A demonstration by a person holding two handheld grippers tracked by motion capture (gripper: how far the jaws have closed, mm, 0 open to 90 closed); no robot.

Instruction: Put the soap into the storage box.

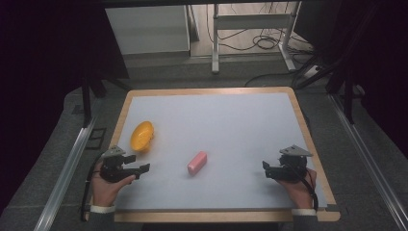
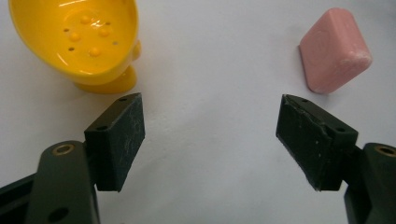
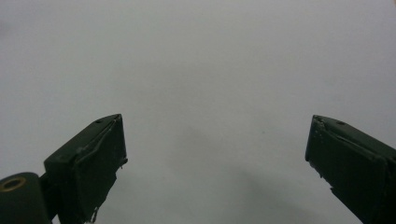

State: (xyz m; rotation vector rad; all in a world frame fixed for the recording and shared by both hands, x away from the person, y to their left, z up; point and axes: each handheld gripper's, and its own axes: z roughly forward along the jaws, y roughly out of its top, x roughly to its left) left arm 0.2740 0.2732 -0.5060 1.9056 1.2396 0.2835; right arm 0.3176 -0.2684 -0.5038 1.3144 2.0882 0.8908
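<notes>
Left gripper (image 2: 210,140) and right gripper (image 3: 215,158): jaws spread, empty. Dish (image 1: 142,135) and soap (image 1: 197,162) apart on table (image 1: 240,125).

Glossy plastic dish (image 2: 79,42); matt pink bar (image 2: 335,51); wood-edged table (image 1: 211,91)

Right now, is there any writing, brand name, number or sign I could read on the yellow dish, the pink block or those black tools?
None can be read.
Yellow dish: only raised bumps and small holes inside, no lettering.
Pink block: plain faces, no stamp visible.
Left gripper and right gripper: bare black fingers, no labels.
White table mat: blank.
</notes>
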